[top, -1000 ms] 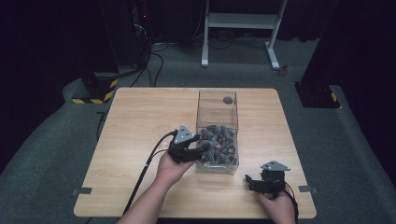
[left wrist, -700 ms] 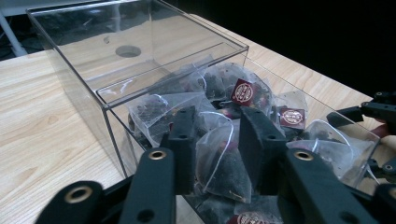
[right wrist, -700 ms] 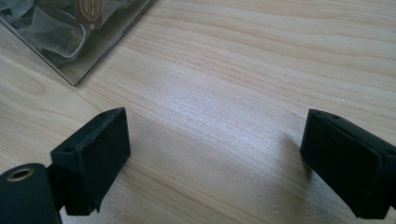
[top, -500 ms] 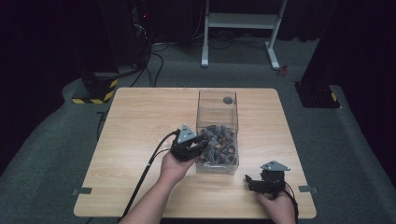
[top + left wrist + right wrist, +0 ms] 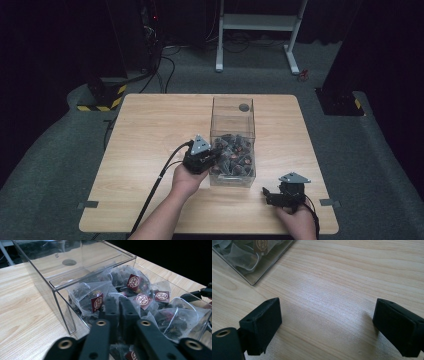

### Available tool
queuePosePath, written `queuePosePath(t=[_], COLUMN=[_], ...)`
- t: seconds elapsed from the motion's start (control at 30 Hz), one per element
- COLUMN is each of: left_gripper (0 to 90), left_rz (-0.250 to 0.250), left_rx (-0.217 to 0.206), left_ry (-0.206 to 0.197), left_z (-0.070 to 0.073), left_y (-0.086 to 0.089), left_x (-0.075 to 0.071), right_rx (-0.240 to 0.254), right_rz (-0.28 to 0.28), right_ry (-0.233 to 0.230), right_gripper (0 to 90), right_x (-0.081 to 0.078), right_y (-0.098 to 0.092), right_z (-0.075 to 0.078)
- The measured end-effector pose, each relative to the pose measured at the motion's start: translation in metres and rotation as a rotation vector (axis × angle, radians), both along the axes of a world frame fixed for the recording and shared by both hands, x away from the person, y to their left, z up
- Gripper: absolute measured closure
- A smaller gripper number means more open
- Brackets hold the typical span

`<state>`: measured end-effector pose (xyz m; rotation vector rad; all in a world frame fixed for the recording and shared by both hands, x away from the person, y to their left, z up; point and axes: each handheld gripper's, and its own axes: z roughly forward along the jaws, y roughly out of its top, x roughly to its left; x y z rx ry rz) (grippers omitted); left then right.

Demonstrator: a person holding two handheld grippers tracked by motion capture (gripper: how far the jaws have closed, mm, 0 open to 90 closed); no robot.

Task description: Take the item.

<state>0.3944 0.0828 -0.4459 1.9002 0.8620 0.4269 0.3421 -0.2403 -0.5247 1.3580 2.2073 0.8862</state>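
A clear plastic box [image 5: 232, 107] stands mid-table, its near half heaped with pyramid tea bags [image 5: 235, 150] that carry dark red tags. My left gripper [image 5: 213, 159] reaches over the box's left wall into the pile. In the left gripper view its jaws are pressed together, and my left gripper [image 5: 119, 301] has its tips sunk among the tea bags [image 5: 95, 295], pinching the film of one. My right gripper [image 5: 266, 194] rests low near the table's front right, pointing left. In the right gripper view my right gripper [image 5: 327, 322] stands wide open over bare wood.
The wooden table [image 5: 150, 130] has free room left of the box and behind it. A corner of the box [image 5: 262, 267] lies ahead of the right gripper. The left gripper's cable [image 5: 155, 185] trails back along the forearm. A white frame [image 5: 260, 22] stands on the floor beyond.
The left gripper has shifted only slightly at the box's left wall. The right gripper has stayed where it was.
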Motion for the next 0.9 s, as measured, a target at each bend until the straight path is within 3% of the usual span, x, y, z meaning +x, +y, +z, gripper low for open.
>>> queuePosePath(t=[0.2, 0.9], left_gripper=[89.9, 90.0], left_rz=[-0.012, -0.014], left_rx=[-0.003, -0.084], left_ry=[-0.007, -0.065], left_z=[0.000, 0.018], left_y=[0.001, 0.011], left_x=[-0.002, -0.013], right_rx=[-0.001, 0.000], right_rz=[0.001, 0.000], right_ry=[0.000, 0.000], right_gripper=[8.3, 8.3], right_x=[0.000, 0.000], right_y=[0.000, 0.000], right_z=[0.000, 0.000])
